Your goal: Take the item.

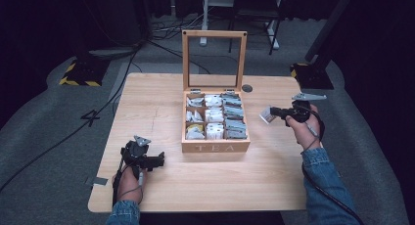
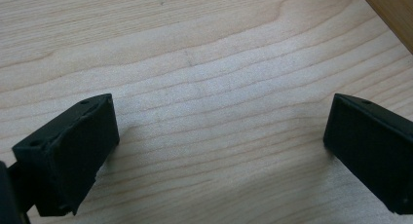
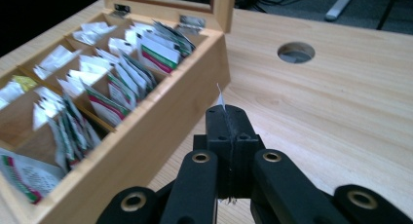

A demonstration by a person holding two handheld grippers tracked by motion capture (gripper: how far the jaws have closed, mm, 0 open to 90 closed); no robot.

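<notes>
- A wooden tea box [image 1: 215, 146] sits in the middle of the tabletop [image 1: 156, 102]. The word TEA is on its near side.
- The lid [image 1: 214, 60] of the box stands straight up at the far side. It has a see-through window.
- The box has little rooms inside, and each one is full of tea bags [image 1: 214, 115] in paper packets. The packets on the right side have green and red on them.
- The left hand-held gripper [image 1: 159, 160] is near the left front of the box, low over the bare tabletop. Its jaws are spread wide apart with nothing between them.
- The right hand-held gripper [image 1: 272, 111] is just to the right of the box, held above the tabletop. Its jaws are pressed together on a tea packet [image 1: 266, 116].
- In the right gripper view, a thin white edge of that packet [image 3: 220, 97] sticks up from between the jaws.
- A round hole [image 1: 247, 88] is in the tabletop, far and to the right of the box.
- Both arms wear blue denim sleeves [image 1: 325, 178].
- A black cable [image 1: 73, 132] runs across the grey floor on the left.
</notes>
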